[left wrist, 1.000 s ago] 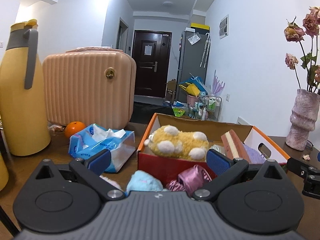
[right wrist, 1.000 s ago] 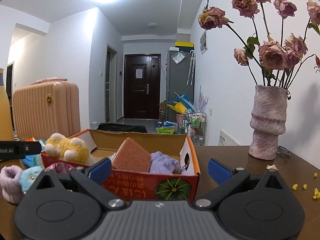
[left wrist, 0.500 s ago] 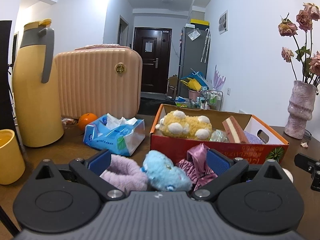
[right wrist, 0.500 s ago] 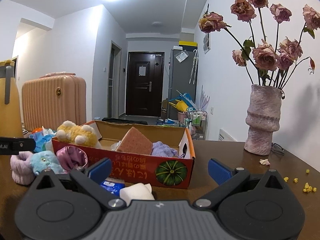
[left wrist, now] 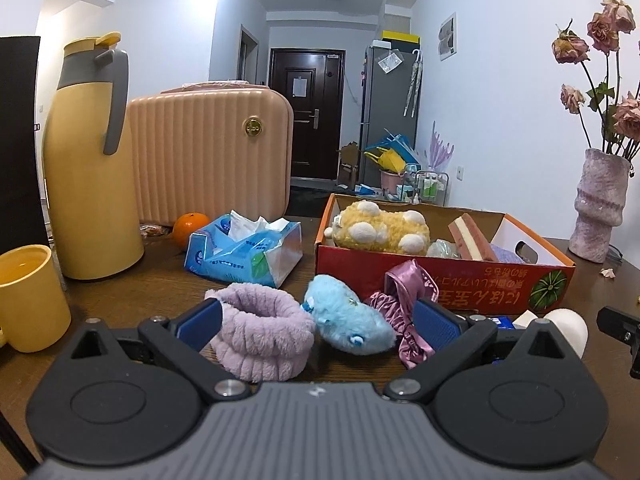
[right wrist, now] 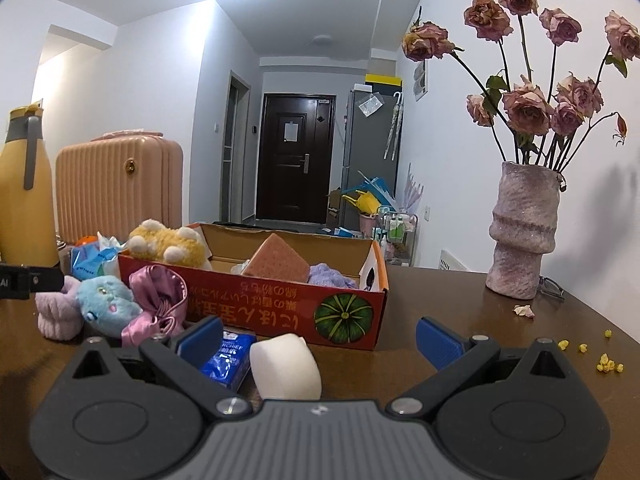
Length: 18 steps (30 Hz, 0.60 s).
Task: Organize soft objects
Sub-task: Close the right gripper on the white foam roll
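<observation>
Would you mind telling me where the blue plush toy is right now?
In the left wrist view the blue plush toy lies on the table before the red box, between the purple headband and pink satin pouch.

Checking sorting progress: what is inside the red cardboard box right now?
Inside the red cardboard box: a yellow plush toy, a pink sponge, a lilac fabric piece and something clear and crinkly. The box floor underneath is hidden.

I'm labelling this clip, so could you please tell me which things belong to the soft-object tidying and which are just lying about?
Part of the job:
cardboard box
yellow plush
blue plush
lilac headband
pink satin scrunchie
white sponge

Just lying about:
thermos
yellow mug
suitcase
orange
vase
</observation>
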Each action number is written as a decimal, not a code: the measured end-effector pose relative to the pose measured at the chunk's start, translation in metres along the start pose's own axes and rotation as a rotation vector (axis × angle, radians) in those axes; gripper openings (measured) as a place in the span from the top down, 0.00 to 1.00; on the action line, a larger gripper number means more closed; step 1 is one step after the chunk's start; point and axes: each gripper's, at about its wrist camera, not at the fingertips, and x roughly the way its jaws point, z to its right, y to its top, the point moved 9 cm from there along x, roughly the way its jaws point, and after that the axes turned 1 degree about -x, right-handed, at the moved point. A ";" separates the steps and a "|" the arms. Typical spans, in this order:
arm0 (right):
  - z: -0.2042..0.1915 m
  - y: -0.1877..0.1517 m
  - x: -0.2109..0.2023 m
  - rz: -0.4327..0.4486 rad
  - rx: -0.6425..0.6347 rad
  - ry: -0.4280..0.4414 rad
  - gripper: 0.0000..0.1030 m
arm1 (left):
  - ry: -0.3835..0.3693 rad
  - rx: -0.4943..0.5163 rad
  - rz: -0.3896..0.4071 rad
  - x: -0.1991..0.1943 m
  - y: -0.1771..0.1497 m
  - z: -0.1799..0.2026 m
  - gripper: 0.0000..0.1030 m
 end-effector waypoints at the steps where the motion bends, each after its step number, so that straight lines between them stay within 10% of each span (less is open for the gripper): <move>1: 0.000 0.000 0.000 -0.001 -0.001 0.000 0.00 | 0.000 0.000 -0.002 0.000 -0.001 0.000 0.00; 18: -0.008 -0.026 0.028 -0.158 0.018 0.057 0.00 | 0.014 0.001 -0.036 0.009 -0.007 -0.002 0.00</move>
